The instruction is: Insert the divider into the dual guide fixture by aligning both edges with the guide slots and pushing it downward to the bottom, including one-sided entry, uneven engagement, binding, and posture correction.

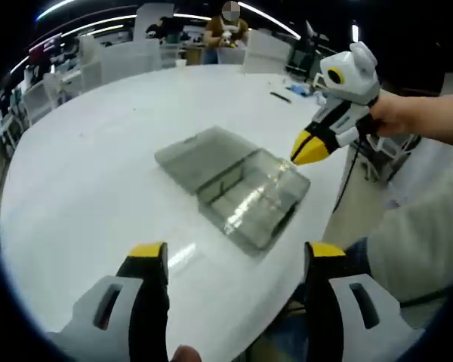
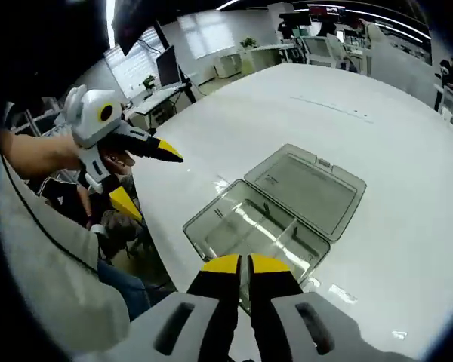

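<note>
Big round white table [image 1: 83, 173] filled most of both views, sitting in an open office with ceiling strip lights, desks, monitors and chairs behind it; a person [image 1: 225, 34] stood past the table's far edge in the left gripper view. On the table, near the edge closest to the holder, lay a clear grey plastic box [image 1: 245, 197] opened flat, with its hinged lid [image 1: 204, 157] lying on the table on the box's far side. In the right gripper view the box [image 2: 249, 230] had a thin clear divider [image 2: 287, 235] standing inside it, splitting the tray into compartments; could not tell whether its edges sat in any guide slots or how deep it went. Left gripper [image 1: 234, 253] hovered over bare table on the near side of the box, jaws wide apart, holding nothing. Right gripper [image 2: 237, 262] hung just over the box's near rim, yellow tips pressed together with nothing visible between them; the same gripper showed in the left gripper view [image 1: 311, 148] with its tip close above the box's corner, contact unclear. A small dark item [image 1: 280, 96] lay on the table beyond the box, too small to identify. Tray's inner walls were blurred by glare, and the holder's sleeve cut off the near table edge.
</note>
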### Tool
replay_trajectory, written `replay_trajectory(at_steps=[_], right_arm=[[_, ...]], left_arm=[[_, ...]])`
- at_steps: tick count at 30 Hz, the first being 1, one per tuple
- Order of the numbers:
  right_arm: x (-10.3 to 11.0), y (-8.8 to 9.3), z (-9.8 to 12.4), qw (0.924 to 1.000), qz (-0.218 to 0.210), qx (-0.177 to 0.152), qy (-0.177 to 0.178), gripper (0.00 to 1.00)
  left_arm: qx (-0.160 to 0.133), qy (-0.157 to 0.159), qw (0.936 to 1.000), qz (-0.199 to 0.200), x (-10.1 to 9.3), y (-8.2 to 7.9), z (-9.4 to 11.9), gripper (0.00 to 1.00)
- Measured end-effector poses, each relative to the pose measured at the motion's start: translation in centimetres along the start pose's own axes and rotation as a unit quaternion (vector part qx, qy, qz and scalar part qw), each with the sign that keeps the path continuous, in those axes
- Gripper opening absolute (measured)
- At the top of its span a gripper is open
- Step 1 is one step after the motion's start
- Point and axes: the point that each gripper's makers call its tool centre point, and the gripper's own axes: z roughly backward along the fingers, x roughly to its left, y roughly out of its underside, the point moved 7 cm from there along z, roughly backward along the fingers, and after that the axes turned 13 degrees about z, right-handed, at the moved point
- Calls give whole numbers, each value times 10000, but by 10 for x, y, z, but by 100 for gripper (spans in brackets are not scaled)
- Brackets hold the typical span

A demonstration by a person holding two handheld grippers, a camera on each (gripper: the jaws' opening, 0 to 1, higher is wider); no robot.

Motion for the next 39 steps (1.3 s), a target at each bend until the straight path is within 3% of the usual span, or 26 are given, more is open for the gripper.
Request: replay_trajectory(at_steps=[3,18,28,39], right_arm=[[1,1,4,9994,300,-190,9,0],[-7,11,22,9945,759,-726,-23,17],[-4,21,29,9912,1067,-779,-113,27],[-3,33,36,9880,1366,-710,-97,35]], left_arm=[[108,-85,9999,69,3,0,-3,72],[654,-708,9935,602,19,5,-13,72],[910,-1091,9833,1136,28,11,-23,64],[1212,-1458,9720,1385,35,11,-44,54]])
